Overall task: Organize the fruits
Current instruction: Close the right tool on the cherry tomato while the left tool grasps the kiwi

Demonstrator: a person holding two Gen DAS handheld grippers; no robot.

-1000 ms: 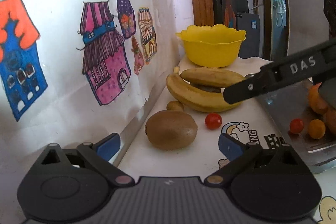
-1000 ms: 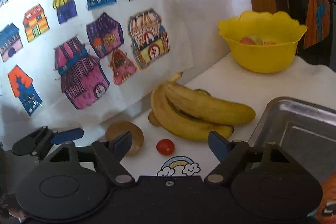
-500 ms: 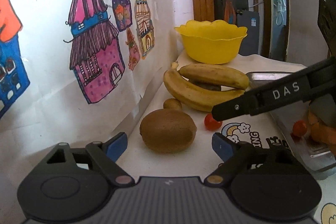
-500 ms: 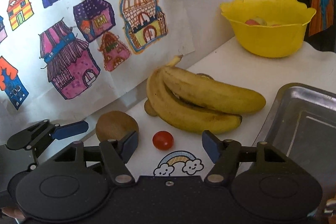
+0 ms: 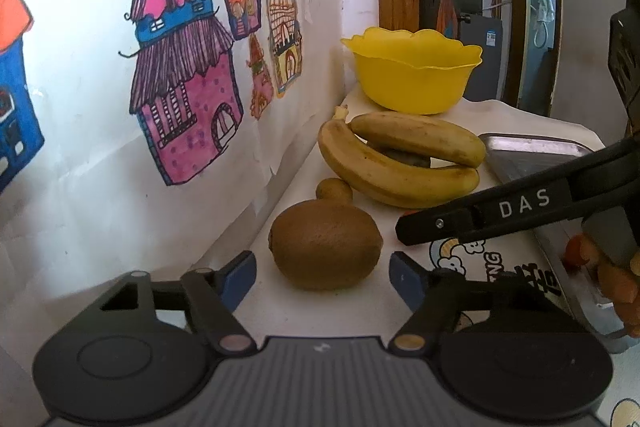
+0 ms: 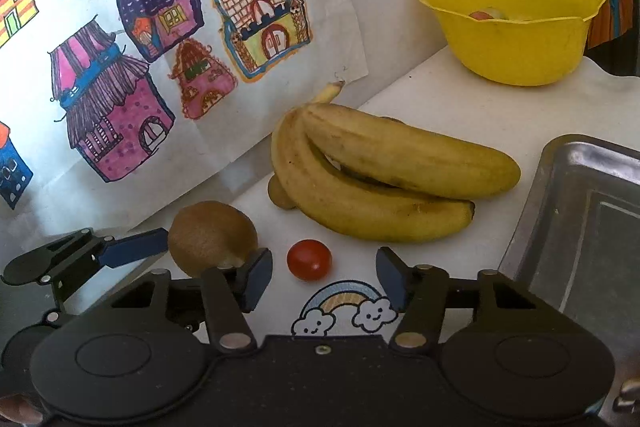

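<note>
A brown kiwi (image 5: 325,243) lies on the white table just ahead of my open left gripper (image 5: 322,275), between the lines of its blue pads without contact. My right gripper (image 6: 324,277) is open too, and a cherry tomato (image 6: 309,259) sits just ahead of its gap. The same kiwi (image 6: 212,237) appears left of the right gripper, with a left gripper finger (image 6: 134,251) beside it. Two bananas (image 6: 380,179) lie behind, with a small brown fruit (image 5: 334,190) at their near end. In the left wrist view the right gripper's black finger (image 5: 504,209) crosses above the table.
A yellow scalloped bowl (image 6: 516,43) with some fruit stands at the back. A metal tray (image 6: 580,211) on the right holds small orange and red fruits (image 5: 600,263). Paper drawings of houses (image 5: 180,99) cover the wall on the left.
Both grippers have moved forward and lower: the left has closed in on the kiwi, the right on the cherry tomato. The fruits have stayed put.
</note>
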